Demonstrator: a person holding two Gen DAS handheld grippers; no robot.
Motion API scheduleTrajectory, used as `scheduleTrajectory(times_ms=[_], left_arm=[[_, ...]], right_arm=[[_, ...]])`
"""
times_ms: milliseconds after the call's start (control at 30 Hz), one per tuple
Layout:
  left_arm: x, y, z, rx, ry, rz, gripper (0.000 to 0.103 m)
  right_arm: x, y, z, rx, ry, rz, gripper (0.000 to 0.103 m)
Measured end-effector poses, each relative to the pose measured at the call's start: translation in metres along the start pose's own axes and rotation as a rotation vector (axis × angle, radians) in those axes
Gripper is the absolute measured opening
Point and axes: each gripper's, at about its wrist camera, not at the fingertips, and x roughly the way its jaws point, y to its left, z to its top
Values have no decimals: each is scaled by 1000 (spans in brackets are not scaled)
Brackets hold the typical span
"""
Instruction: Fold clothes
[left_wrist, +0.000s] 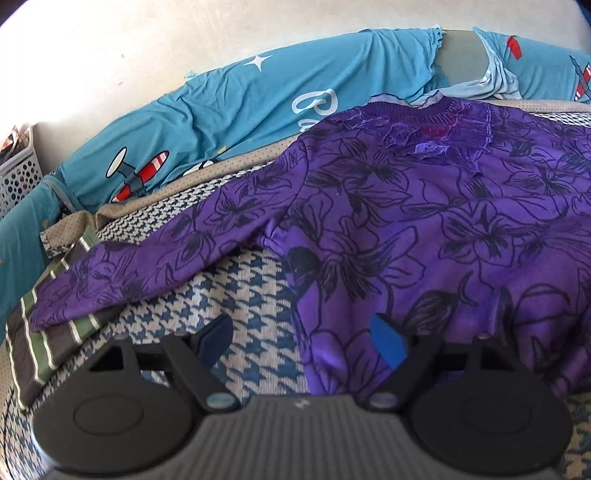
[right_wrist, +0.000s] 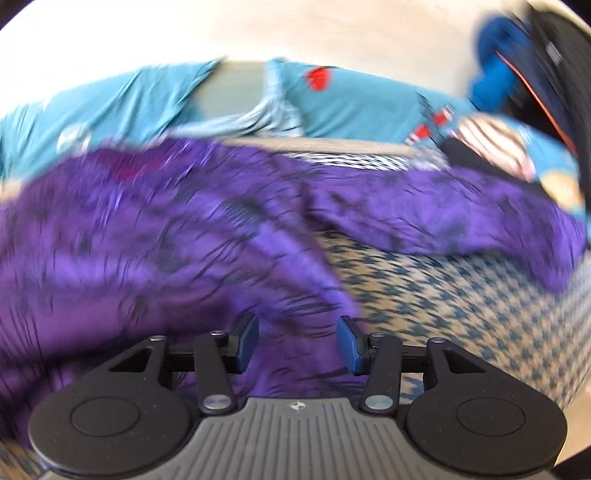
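Lying flat and face up on the checked cover with both sleeves spread out, ready for folding, the purple shirt waits while the left gripper and right gripper hover released and empty at its lower side edges.

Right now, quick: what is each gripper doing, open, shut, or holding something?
Left gripper: open, holding nothing, jaws apart over the edge of the purple floral-print top.
Right gripper: open, holding nothing, over the same top.
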Motion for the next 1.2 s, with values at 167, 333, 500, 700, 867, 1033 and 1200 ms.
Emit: scheduleTrajectory(times_ms=[167,333,500,700,867,1033,1200], left_arm=[[0,2,-11,-42,32,0,83],[-2,2,-19,-77,27,23,86],[-1,6,-24,-130,21,37,93],[-1,1,-25,-113,3,72,96],[-1,-3,-24,-90,-9,86,96],[0,-1,-25,-107,-8,77,96],[0,-2,-25,-109,-9,78,97]], right_arm=[[-4,-25,24,48,24,132,46],[14,-25,50,-61,57,219,48],[52,-40,77,15,124,347,48],[94,-60,88,253,189,401,48],[122,-67,91,419,220,426,48],[141,-62,96,485,224,408,48],[149,-50,99,455,179,348,40]])
